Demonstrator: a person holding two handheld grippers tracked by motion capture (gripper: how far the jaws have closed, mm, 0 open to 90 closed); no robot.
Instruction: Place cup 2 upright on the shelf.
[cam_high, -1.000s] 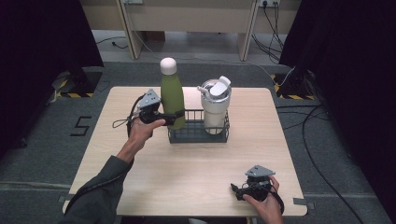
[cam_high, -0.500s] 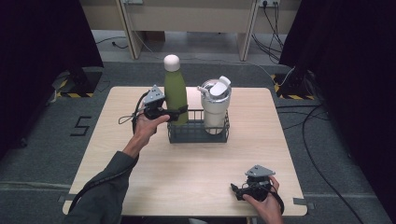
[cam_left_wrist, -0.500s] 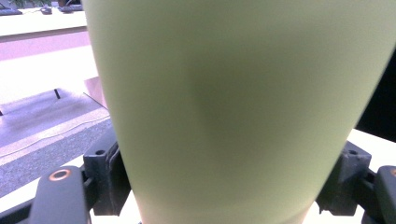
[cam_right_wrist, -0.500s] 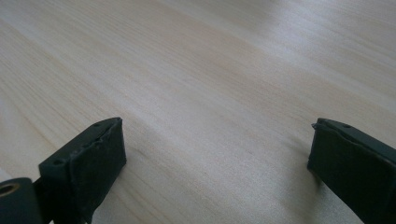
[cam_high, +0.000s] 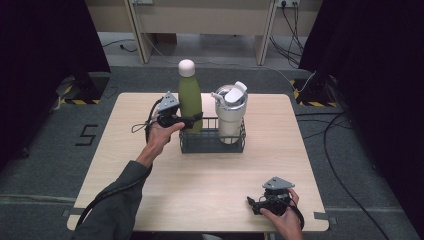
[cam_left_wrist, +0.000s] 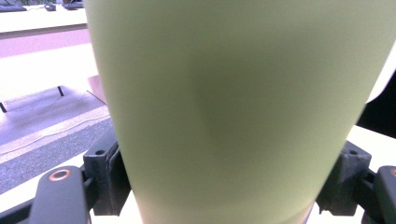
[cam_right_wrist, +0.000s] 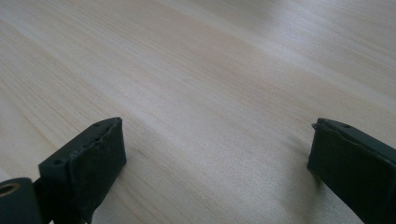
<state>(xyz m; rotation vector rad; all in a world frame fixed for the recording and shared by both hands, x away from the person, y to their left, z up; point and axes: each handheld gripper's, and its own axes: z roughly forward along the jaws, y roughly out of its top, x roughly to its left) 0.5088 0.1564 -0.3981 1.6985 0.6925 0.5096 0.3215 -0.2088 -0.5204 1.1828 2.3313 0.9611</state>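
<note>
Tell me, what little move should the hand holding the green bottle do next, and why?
Probably lower it a little more. The left gripper is clamped on the green bottle, which stands upright at the left end of the wire basket, beside the white tumbler. Whether its base already rests on the basket floor is hidden, so letting go now seems early.
</note>
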